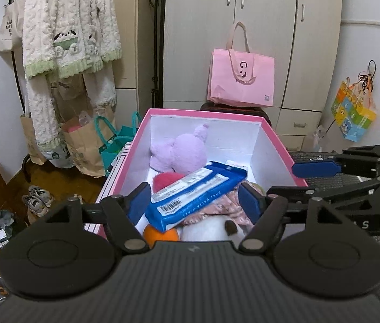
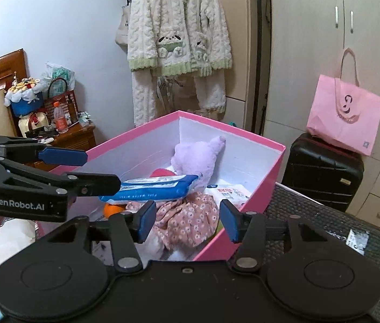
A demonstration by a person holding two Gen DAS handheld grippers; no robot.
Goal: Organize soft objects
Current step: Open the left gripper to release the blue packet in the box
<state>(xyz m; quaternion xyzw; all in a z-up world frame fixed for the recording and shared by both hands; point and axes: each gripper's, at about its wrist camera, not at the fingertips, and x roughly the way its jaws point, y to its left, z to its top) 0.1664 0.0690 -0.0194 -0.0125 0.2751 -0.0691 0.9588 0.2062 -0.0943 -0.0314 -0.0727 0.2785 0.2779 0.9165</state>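
Lying in the pink box (image 1: 276, 145), the blue wipes pack (image 1: 190, 191) rests on a purple plush (image 1: 182, 153) and floral cloth (image 2: 187, 220), between the left gripper's (image 1: 192, 204) spread, empty jaws. Beside it, the right gripper (image 2: 187, 219) hovers open over the cloth.

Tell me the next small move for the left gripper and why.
Probably lift the left gripper straight up and back, away from the pink box. Its jaws stand wide open on either side of the blue wipes pack, which already lies on the purple plush toy and the floral cloth inside the box. The right gripper is open too, holding nothing.
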